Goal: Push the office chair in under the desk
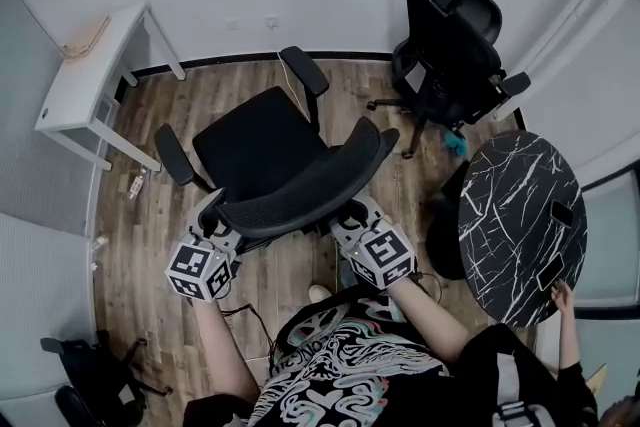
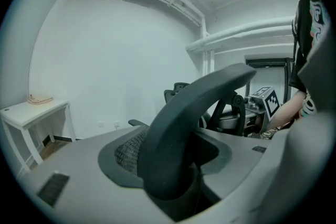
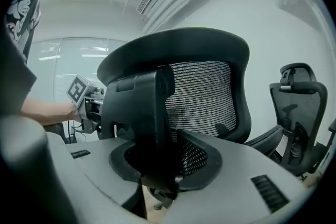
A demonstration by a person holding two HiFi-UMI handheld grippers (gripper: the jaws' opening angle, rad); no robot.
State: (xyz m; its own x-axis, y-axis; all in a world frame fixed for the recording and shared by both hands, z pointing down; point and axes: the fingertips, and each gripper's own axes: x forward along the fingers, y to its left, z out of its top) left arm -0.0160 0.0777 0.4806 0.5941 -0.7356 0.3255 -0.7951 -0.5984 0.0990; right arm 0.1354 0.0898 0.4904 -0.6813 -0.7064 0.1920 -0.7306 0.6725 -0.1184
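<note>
2 arms reach forward side by side; the left gripper (image 1: 214, 213) and the right gripper (image 1: 354, 215) each clamp the chair back (image 1: 310, 180).

An office chair (image 1: 265, 160) stands mid-floor, its backrest nearest the person and its seat beyond. The left tool (image 1: 214, 212) grips the backrest's left end and the right tool (image 1: 352, 217) its right end. A counter (image 1: 85, 80) stands far left by the wall. A second chair (image 1: 450, 45) is at the far right, and a round counter (image 1: 520, 215) nearer on the right.

Black swirl-print shirt (image 1: 340, 380); black-and-white marker cubes (image 1: 200, 267)
</note>
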